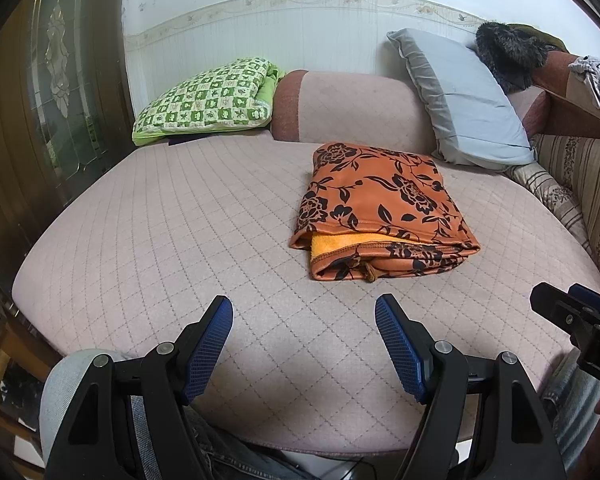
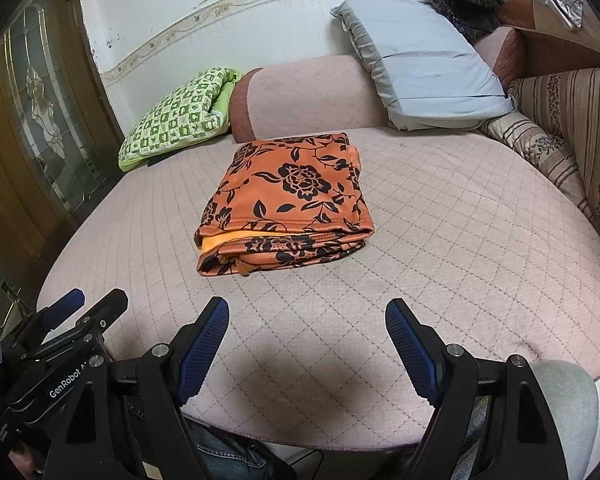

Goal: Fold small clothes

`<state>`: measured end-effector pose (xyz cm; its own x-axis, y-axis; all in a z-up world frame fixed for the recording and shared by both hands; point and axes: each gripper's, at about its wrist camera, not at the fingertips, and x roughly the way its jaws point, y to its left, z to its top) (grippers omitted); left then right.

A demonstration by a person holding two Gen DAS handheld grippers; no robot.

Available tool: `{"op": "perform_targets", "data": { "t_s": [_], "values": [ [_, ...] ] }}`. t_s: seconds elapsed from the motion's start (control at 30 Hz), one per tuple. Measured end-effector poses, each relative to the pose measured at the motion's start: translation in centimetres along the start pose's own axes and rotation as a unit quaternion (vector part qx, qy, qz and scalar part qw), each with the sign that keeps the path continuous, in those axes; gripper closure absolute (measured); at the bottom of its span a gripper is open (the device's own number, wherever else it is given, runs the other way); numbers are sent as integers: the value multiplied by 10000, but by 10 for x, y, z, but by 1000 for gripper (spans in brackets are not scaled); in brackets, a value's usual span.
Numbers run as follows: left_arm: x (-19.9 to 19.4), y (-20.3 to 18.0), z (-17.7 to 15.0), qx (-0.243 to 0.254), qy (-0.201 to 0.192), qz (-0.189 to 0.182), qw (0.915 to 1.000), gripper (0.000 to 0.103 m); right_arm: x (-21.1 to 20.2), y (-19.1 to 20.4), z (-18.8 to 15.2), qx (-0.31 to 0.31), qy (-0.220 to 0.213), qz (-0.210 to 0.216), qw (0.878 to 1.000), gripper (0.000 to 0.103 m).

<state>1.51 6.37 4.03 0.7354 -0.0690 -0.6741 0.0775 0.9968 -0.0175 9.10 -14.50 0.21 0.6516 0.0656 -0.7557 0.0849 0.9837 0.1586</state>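
The left gripper (image 1: 304, 320) holds its two blue ribbed pads (image 1: 212, 344) spread wide with only bare cover between them, and the right gripper (image 2: 307, 322) stands the same way, its blue pads (image 2: 410, 348) parted over nothing; neither touches any cloth. Both hang above the near edge of the seat, tilted down toward it, which reads as a parked stance: hands drawn back so the work can be seen, jaws ready for a next grab if one is wanted. In the left view the other tool's black tip shows at about four o'clock; in the right view its neighbour sits at eight o'clock. Beyond the fingers, the orange cloth garment printed with black flowers (image 1: 380, 208) lies on the pale pink quilted sofa cover (image 1: 160, 220), well apart from both grippers, toward one o'clock in the left view and eleven o'clock in the right view (image 2: 288, 200). It is a squarish stacked bundle, top face smooth, layered edges turned toward the cameras with a plain yellow-orange inner layer peeping out at the near left corner. It looks folded already, though whether the far side is tidy cannot be told from here.
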Motion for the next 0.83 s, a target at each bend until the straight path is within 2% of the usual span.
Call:
{"op": "perform_targets", "data": {
  "t_s": [0.63, 0.83],
  "values": [
    [4, 3, 2, -2, 35, -83, 10000, 29, 0, -3, 2, -19, 2, -7, 10000, 21],
    [23, 11, 24, -100, 249, -225, 9994, 29, 6, -8, 9, -66, 7, -49, 10000, 21]
  ]
}}
